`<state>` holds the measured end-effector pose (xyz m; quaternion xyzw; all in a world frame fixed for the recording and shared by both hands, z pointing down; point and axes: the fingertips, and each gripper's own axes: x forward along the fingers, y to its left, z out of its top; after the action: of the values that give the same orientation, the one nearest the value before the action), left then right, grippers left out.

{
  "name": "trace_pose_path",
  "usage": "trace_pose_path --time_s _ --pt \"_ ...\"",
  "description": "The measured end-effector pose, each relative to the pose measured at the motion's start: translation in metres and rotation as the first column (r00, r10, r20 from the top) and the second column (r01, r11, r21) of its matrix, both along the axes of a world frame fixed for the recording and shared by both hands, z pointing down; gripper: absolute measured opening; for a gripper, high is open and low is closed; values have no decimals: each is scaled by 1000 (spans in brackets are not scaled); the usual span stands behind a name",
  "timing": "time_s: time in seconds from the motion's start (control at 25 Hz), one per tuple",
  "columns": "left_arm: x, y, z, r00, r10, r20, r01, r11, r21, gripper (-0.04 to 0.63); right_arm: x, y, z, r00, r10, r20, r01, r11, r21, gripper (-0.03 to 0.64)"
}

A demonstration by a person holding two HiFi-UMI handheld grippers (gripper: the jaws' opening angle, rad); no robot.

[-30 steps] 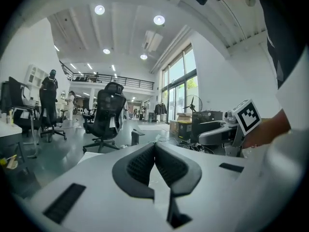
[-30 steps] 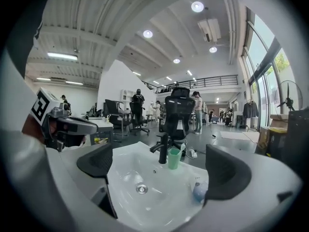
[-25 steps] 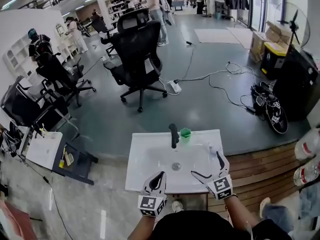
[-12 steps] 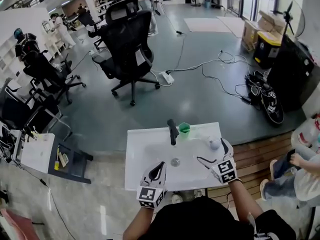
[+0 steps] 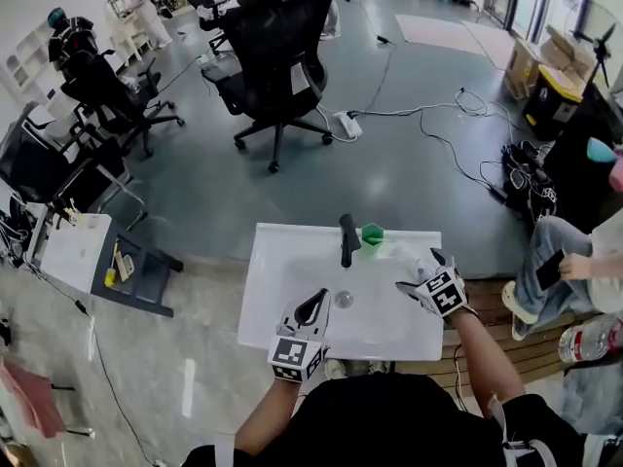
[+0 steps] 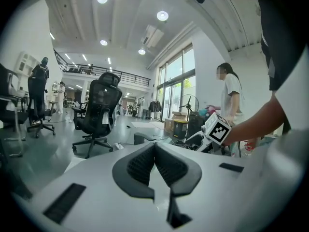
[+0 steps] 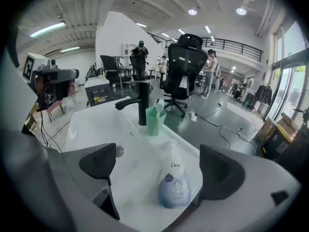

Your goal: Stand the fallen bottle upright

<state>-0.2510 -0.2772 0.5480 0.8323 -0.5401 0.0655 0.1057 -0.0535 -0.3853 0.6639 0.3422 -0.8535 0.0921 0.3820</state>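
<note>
The fallen bottle (image 7: 174, 183), white with a blue label, lies on its side on the right part of the white sink (image 5: 273, 295). In the head view it is a pale shape (image 5: 407, 257) just ahead of my right gripper (image 5: 417, 272). In the right gripper view, that gripper (image 7: 161, 170) straddles the bottle; its jaws stand wide and are closing, and the pads do not press on the bottle. My left gripper (image 5: 313, 306) hovers over the sink's near edge, left of the drain. Its pads meet with nothing between them (image 6: 155, 151).
A black faucet (image 5: 348, 239) and a green cup (image 5: 373, 233) holding a toothbrush stand at the sink's far edge. The drain (image 5: 343, 300) is in the middle of the basin. A seated person (image 5: 560, 261) is at the right, and office chairs (image 5: 282, 56) stand beyond.
My right gripper has dropped and tilted down onto the sink's right side, over the bottle. The left gripper has edged forward over the near rim. A seated person has come into view at the right.
</note>
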Motion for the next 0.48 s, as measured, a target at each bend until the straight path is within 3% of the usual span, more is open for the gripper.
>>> trace_pose_path --time_s 0.12,0.32,0.48 --pt "3 -6 8 1000 -10 6 10 1000 -21 17 3 -19 24 999 -17 -48 14 998 -57 540" --pt "5 -15 18 1000 -11 22 12 999 -51 17 9 -33 69 991 -41 -125 9 970 -244 521" --pt "0 -20 27 999 -20 33 22 997 -71 17 17 -56 88 974 -63 -220 7 969 -249 509"
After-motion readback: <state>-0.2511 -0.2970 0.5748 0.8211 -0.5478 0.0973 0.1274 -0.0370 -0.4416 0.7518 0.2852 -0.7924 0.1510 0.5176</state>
